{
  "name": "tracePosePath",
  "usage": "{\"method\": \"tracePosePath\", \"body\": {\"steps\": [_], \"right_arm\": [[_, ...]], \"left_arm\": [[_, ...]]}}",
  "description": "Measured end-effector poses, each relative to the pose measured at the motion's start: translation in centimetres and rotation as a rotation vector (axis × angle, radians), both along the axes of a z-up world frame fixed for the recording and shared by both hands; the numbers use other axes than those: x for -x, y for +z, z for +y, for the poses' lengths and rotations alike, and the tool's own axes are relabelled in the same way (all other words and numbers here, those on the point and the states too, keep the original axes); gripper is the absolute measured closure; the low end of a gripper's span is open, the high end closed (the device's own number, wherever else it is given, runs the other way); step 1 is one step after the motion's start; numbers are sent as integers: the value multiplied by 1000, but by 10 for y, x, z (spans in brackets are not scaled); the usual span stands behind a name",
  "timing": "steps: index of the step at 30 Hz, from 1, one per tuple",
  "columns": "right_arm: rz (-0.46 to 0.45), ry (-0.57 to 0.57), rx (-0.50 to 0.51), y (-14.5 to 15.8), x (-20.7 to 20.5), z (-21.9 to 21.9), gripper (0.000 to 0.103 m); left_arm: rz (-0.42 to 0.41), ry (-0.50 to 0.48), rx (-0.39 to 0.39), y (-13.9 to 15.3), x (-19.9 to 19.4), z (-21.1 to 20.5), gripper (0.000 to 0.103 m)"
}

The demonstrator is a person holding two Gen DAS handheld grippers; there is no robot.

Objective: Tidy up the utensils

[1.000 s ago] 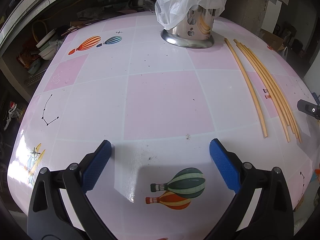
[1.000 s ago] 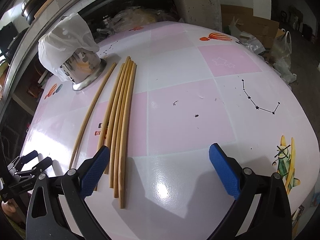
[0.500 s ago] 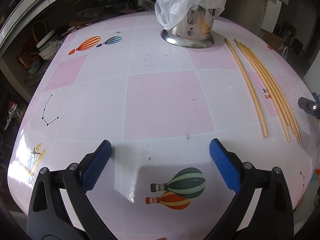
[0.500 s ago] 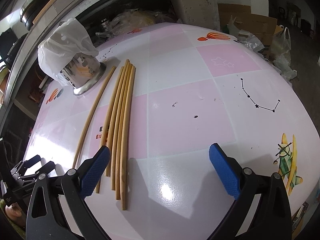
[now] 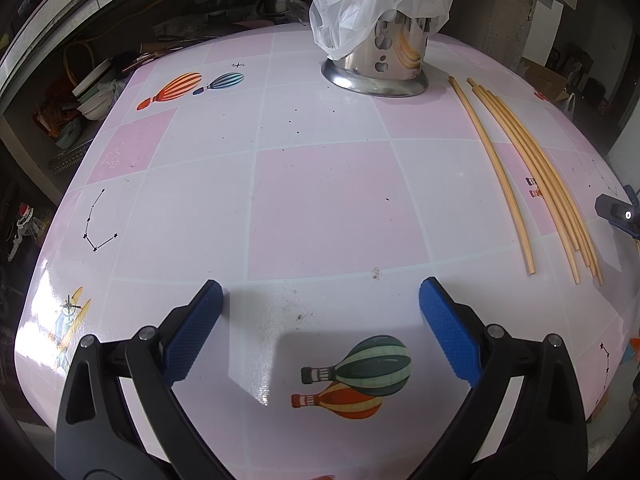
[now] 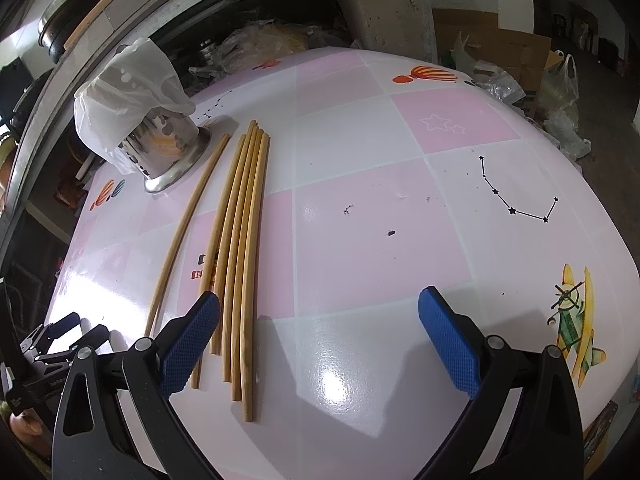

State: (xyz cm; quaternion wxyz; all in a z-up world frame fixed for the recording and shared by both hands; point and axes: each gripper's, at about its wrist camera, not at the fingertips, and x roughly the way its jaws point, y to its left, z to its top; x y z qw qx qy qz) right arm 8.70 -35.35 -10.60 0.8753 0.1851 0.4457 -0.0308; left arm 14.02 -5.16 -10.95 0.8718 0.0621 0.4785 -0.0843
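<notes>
My left gripper [image 5: 320, 312] and right gripper [image 6: 319, 316] both gape wide, empty, above the table [image 5: 320, 208]; six chopsticks [image 6: 236, 248] lie loose at my right view's centre left; the steel holder [image 6: 164, 148], upper left, is bag-draped, perhaps empty; sorting looks unstarted.

Five chopsticks [image 6: 236, 240] (one lying apart), one metal holder [image 6: 168, 148], one plastic bag [image 6: 128, 92]
</notes>
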Motion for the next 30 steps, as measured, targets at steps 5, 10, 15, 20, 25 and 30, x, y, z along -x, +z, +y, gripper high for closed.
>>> {"method": "tracePosePath", "body": {"steps": [5, 10, 15, 20, 25, 30], "right_arm": [[-16, -2, -27, 0, 2, -4, 6], [-21, -5, -48, 0, 3, -6, 6], [-11, 0, -42, 1, 1, -5, 6], [1, 16, -2, 0, 0, 0, 6], [12, 37, 40, -1, 0, 5, 6], [3, 51, 48, 2, 1, 5, 6]], "left_arm": [[0, 0, 0, 0, 0, 0, 8], [-1, -1, -1, 0, 0, 0, 8], [0, -8, -1, 0, 0, 1, 8], [2, -12, 0, 0, 0, 2, 7], [-3, -19, 1, 0, 1, 2, 7], [-7, -34, -1, 0, 1, 2, 7]]}}
